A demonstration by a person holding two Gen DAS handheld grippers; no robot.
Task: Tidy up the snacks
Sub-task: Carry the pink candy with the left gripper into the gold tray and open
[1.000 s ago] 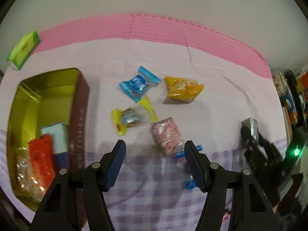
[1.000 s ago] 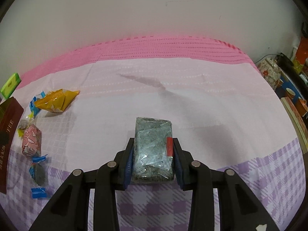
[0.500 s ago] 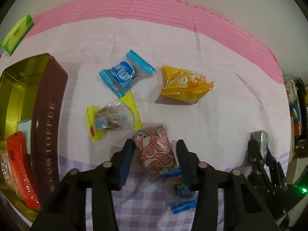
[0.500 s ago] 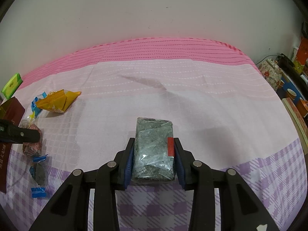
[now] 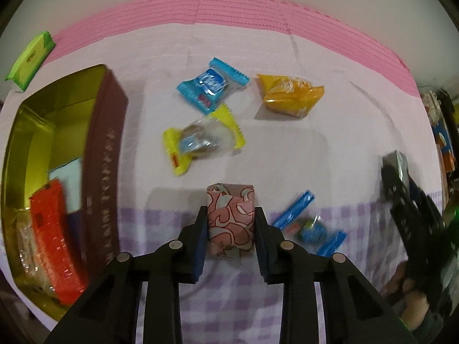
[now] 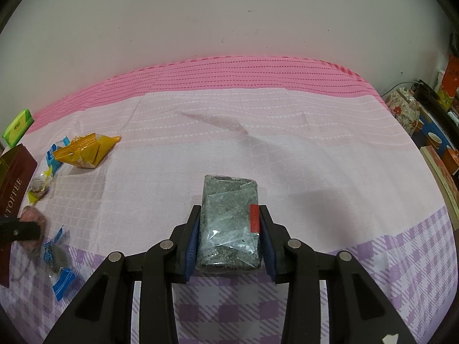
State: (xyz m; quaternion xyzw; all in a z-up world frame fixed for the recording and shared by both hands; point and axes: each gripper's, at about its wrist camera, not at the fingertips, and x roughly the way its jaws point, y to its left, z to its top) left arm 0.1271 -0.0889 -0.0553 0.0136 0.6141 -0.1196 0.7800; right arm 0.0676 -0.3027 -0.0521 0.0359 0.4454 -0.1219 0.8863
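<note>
The toffee tin is cut off at the frame's left edge; its lettering blurs.

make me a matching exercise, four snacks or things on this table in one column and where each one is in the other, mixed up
Column 1:
1. pink patterned snack
2. grey-green packet
3. red packet
4. orange pouch

Column 2:
a. inside the toffee tin
b. gripped in the right tongs
c. lying loose on the tablecloth
d. gripped in the left tongs

Pairs: 1-d, 2-b, 3-a, 4-c
</note>
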